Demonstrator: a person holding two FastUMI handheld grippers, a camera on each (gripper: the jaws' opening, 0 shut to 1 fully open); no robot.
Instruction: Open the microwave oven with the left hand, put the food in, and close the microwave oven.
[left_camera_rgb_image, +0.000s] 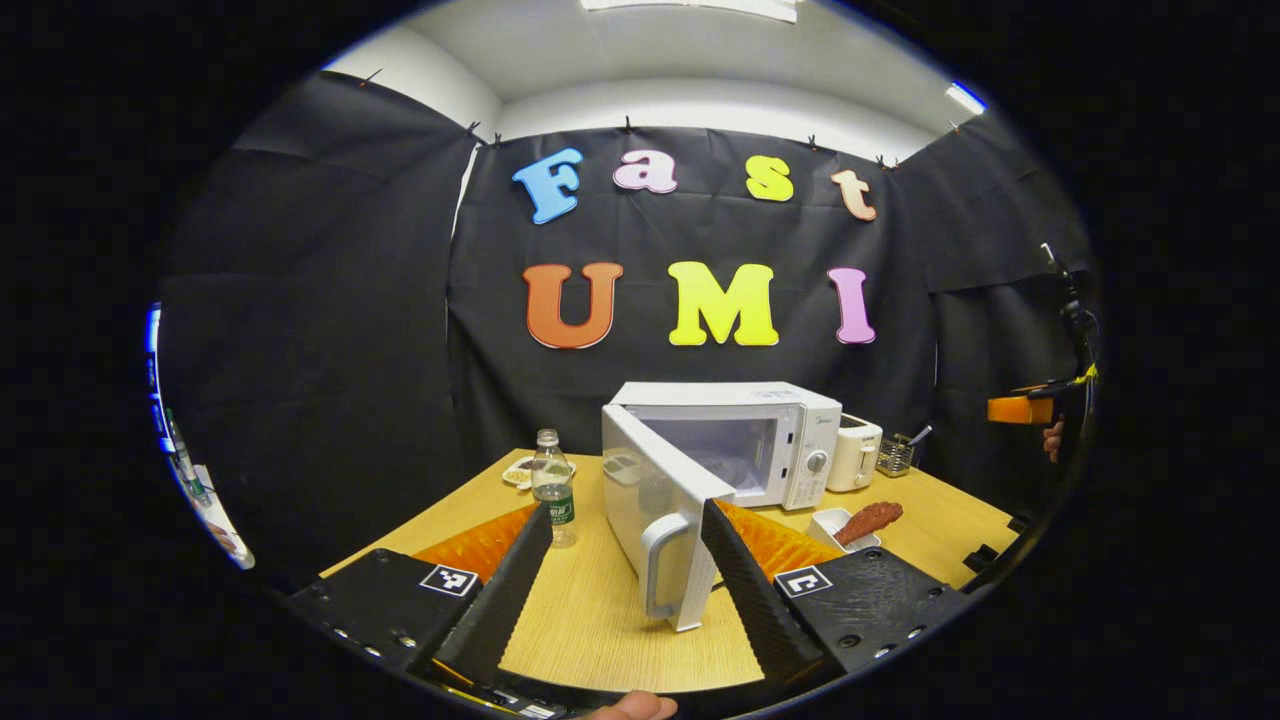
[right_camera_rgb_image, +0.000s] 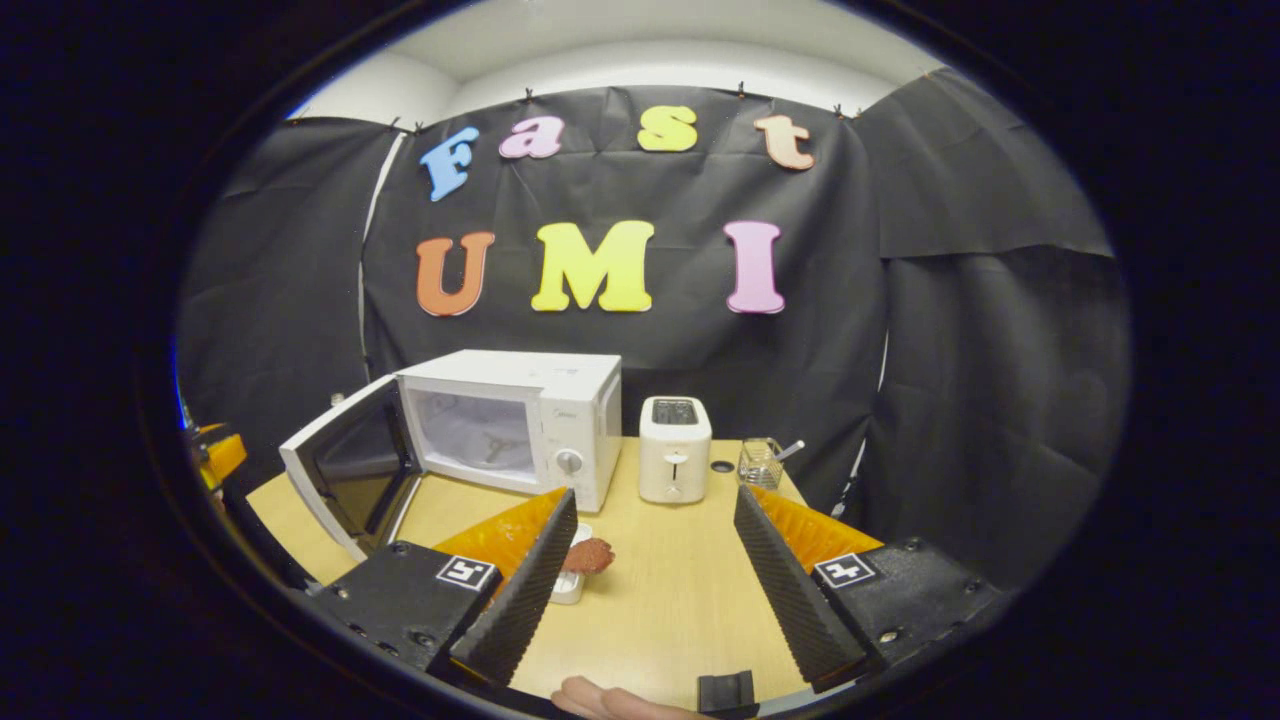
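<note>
Both grippers spread, holding nothing: left gripper (left_camera_rgb_image: 625, 575), right gripper (right_camera_rgb_image: 655, 570). White microwave (right_camera_rgb_image: 515, 425) ahead, door (left_camera_rgb_image: 660, 520) swung wide between left fingers. Food (right_camera_rgb_image: 588, 555) beside right gripper's left finger, bare table (right_camera_rgb_image: 680, 590) ahead.

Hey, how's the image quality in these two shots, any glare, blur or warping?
Left gripper view: sharp, strong fisheye bend at the edges, bright ceiling light glare at top, microwave evenly lit with its door open. Right gripper view: also sharp and bowed, softer light, faint reflection in the door glass.

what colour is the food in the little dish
Reddish-brown food in a white dish; clearest in the left gripper view.
</note>
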